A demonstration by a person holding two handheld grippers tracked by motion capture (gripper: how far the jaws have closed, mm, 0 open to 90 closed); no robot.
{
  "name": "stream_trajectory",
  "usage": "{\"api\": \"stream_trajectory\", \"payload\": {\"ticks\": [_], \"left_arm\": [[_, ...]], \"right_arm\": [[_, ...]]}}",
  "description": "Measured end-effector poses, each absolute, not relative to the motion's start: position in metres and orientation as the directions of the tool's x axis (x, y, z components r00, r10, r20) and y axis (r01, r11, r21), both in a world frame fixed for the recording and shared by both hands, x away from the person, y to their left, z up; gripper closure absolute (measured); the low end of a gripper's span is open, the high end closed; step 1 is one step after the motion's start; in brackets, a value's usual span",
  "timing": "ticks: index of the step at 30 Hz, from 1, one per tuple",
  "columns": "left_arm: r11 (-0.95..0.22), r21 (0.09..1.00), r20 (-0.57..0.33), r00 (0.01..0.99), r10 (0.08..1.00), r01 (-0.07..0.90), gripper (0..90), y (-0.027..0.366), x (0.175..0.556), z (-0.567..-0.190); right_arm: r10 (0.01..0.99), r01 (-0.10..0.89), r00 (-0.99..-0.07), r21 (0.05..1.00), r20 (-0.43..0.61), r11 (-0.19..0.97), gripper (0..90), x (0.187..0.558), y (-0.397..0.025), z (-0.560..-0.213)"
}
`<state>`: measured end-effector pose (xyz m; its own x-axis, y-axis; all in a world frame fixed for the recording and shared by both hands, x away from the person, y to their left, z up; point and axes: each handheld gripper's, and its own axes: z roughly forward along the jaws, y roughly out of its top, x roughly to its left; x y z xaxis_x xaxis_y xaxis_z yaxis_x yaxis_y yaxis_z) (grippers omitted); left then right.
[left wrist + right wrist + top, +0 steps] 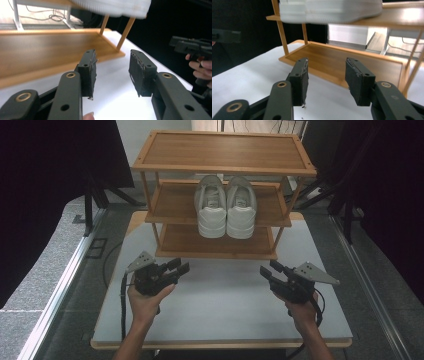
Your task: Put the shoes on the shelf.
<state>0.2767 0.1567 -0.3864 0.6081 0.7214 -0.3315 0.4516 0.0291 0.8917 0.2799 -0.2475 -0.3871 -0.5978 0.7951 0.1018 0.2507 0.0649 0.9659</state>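
White desk (225, 305), near edge: left tongs (181, 266) and right tongs (266, 269) (both apart, empty) approach white sneakers (225, 210) on the three-tier wooden rack (220, 167); gripping likely follows.

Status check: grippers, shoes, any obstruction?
Left gripper and right gripper open, empty, over the table. White shoes side by side on middle shelf. Nothing between grippers and rack.

We see our right gripper (326, 81), jaws apart and empty, above the white table (249, 80), facing the wooden rack (342, 60) and white shoes (329, 10).
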Motion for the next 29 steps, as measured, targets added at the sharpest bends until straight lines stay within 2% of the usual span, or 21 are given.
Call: {"api": "stream_trajectory", "payload": {"ticks": [7,12,20,29], "left_arm": [[-0.037,0.858,-0.329,0.603,0.727,0.513,55.3,0.157,0.27,-0.417],[-0.035,0.847,-0.337,0.587,0.736,0.53,54.9,0.158,0.268,-0.426],[-0.041,0.847,-0.341,0.602,0.722,0.53,52.6,0.155,0.265,-0.426],[-0.045,0.834,-0.347,0.585,0.733,0.55,48.4,0.155,0.27,-0.434]], "right_arm": [[0.821,0.291,-0.553,0.956,0.141,0.031,52.1,0.27,-0.266,-0.42],[0.832,0.34,-0.529,0.94,0.164,0.031,52.1,0.267,-0.278,-0.436],[0.832,0.322,-0.526,0.947,0.176,0.004,52.1,0.263,-0.283,-0.432],[0.844,0.318,-0.503,0.948,0.188,-0.022,47.2,0.264,-0.287,-0.439]]}}
